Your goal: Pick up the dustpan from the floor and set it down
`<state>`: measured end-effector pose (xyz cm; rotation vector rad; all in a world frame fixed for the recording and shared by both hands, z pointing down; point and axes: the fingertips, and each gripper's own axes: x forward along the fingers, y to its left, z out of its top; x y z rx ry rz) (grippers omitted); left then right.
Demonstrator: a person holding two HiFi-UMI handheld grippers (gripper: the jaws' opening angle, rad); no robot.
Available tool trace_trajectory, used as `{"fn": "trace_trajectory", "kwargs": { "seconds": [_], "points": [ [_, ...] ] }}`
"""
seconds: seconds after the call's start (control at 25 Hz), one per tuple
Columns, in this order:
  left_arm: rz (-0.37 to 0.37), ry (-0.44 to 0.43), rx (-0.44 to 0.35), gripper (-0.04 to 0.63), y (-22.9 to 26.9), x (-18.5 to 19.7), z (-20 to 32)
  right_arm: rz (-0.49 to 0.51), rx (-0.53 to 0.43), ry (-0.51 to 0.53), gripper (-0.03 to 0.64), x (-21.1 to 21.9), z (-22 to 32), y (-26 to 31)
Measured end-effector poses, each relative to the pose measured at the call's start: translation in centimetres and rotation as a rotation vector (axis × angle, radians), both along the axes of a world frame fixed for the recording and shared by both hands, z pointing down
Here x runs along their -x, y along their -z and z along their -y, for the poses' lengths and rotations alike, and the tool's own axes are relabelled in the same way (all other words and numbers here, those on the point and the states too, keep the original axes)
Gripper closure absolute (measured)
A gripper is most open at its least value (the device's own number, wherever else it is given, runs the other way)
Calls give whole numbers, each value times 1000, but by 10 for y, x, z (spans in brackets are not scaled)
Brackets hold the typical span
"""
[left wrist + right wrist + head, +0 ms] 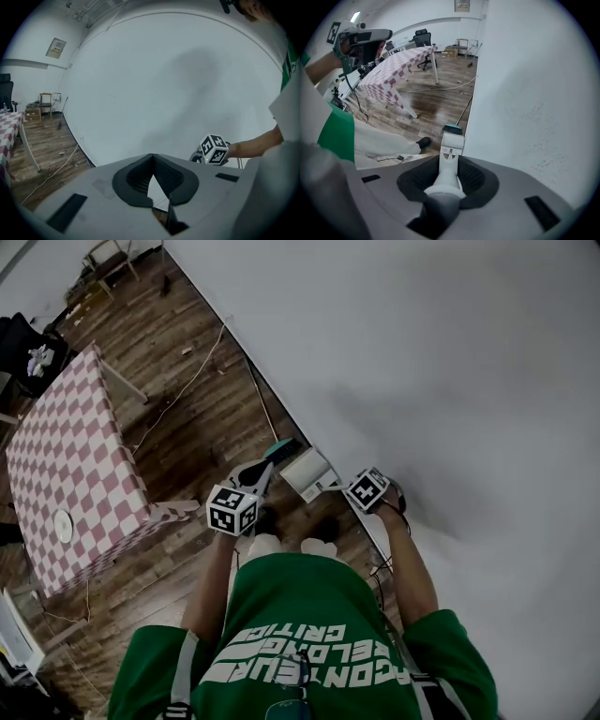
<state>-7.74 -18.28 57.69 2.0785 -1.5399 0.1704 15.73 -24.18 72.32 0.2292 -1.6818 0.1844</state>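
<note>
While the right gripper [448,161] clamps the dustpan [452,140] by its white handle, pan end down beside the wall [525,103] (floor [431,108] contact unclear), lowering should be slow and plumb, releasing only once it rests there. The left gripper [152,157] is closed, empty.

Wall [422,381]: solid barrier just beside the right tool [330,486]. Dustpan [305,470]: fills the gap between it and the left tool [265,468]. Floor [187,437]: open beyond the left tool, one loose cable [178,395] across; desk [66,456] well apart.
</note>
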Motion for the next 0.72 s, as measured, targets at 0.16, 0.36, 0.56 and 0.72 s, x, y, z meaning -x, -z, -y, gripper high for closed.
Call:
{"fn": "trace_trajectory", "kwargs": {
  "seconds": [0.16,0.36,0.56,0.72],
  "points": [
    [-1,23,9,592,-4,1,-10,-22,4,-1,499,10,3,-23],
    [1,51,19,592,-6,0,-19,-31,16,-24,499,21,9,-53],
    [-1,93,40,592,-9,4,-29,-52,17,-46,499,29,21,-77],
    [-4,132,59,592,-14,9,-42,-50,27,-66,499,39,22,-98]
  ]
}}
